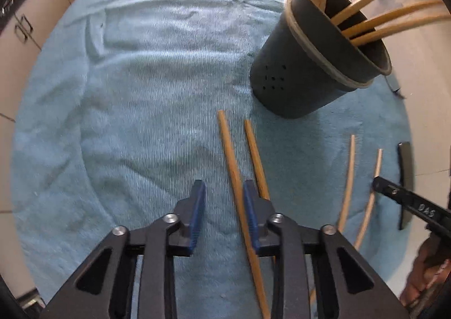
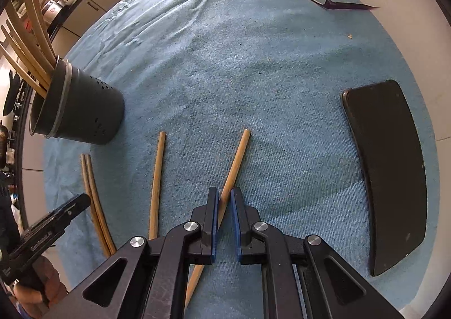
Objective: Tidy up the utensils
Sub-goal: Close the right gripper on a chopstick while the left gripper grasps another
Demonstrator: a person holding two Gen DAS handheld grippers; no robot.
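the right gripper (image 2: 224,200) stands narrowed around a chopstick (image 2: 235,162) on the blue towel (image 2: 253,79), not clearly pinching it. the left gripper (image 1: 222,197) gapes wide over another chopstick (image 1: 229,150). light, stiff, smooth wood; i'd grip mid-shaft. the dark holder (image 2: 81,113), already holding several, stands near.

A ribbed light-blue towel (image 2: 253,65) is covering the white surface (image 2: 408,23). Tan wooden chopsticks (image 2: 235,166) are lying near a dark grey holder (image 2: 84,116) dotted with holes; a phone (image 2: 389,178) is showing black.
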